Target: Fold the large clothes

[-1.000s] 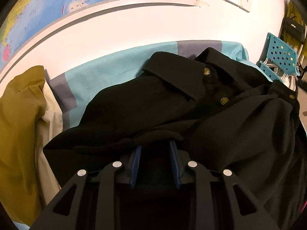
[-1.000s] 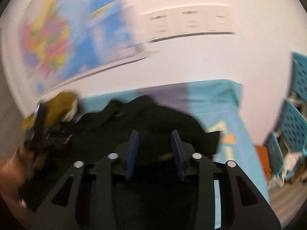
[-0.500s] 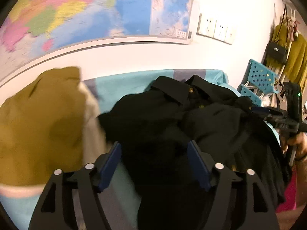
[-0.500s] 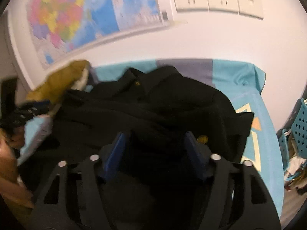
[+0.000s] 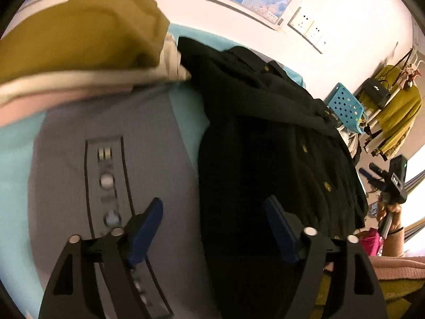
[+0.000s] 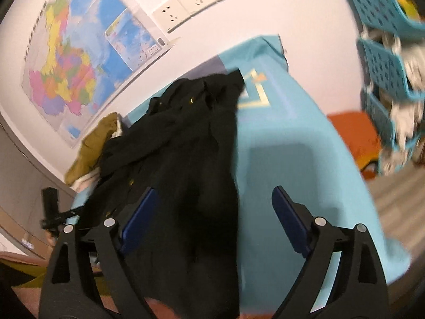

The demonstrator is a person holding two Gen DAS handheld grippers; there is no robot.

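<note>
Garment: the black coat (image 5: 265,138) lies in a rumpled heap along the middle of the turquoise sheet (image 6: 297,138), its gold buttons facing up and its collar toward the wall.
My left gripper (image 5: 212,228): my jaws are opening, nothing pressed between the blue pads; the coat's near left edge sits under the gap.
My right gripper (image 6: 212,215): my jaws are opening too, empty, with the coat's right edge lying between and below them.
Neighbours: a mustard garment (image 5: 79,34) on a pale pile is just beside the coat's far left; blue baskets (image 6: 385,40) stand well apart.
Step in hand, as I judge it: I am free to take a fresh hold for the next fold.
How to do it well: pinch one layer at matching points on each edge, lift evenly, keep the cloth taut between my two hands.
Risk: catching the sheet, or dragging the mustard pile.
</note>
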